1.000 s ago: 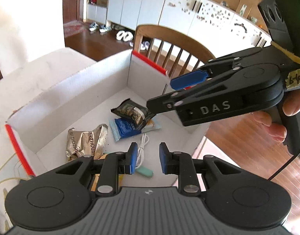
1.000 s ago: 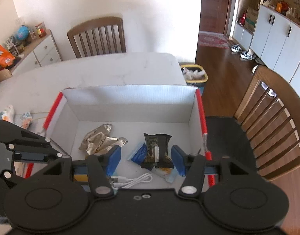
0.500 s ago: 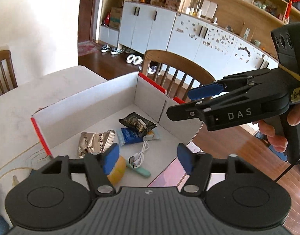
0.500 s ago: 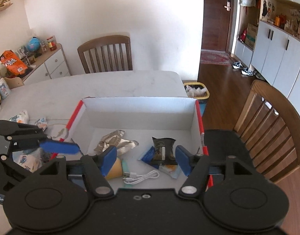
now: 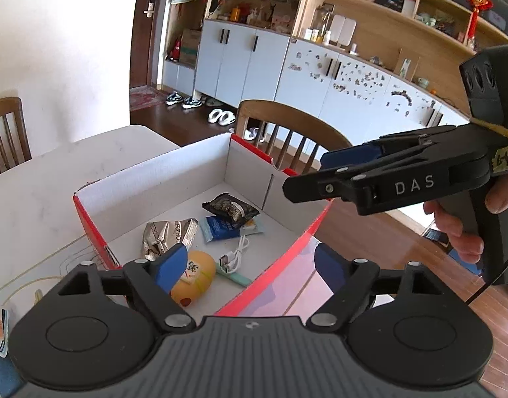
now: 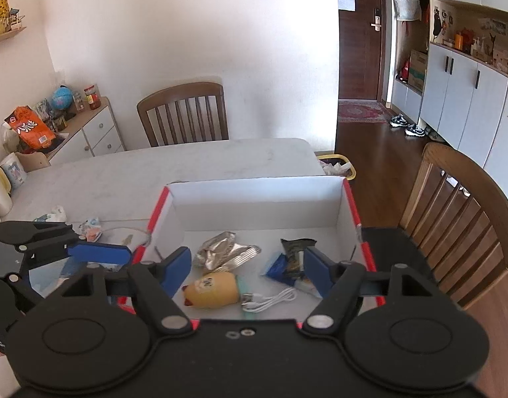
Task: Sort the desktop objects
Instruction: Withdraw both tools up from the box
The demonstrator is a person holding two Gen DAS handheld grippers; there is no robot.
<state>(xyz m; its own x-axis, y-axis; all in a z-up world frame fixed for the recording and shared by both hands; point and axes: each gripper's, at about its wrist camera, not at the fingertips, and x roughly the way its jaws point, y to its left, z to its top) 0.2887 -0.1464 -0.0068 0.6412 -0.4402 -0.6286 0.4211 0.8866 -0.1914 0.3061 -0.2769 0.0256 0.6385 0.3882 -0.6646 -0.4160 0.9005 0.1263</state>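
the white box [image 6: 254, 199] with red edges is sitting on the table [image 6: 154, 169] and holding 5 things: a yellow toy [image 6: 214, 290], a silver wrapper [image 6: 220, 253], a dark snack packet [image 6: 293, 255] lying on a blue packet [image 5: 220, 229], and a white cable [image 6: 273, 298]. you are holding your left hand-held gripper [image 5: 250, 265] and right hand-held gripper [image 6: 247, 267] above the box, both with jaws opening and nothing between them.
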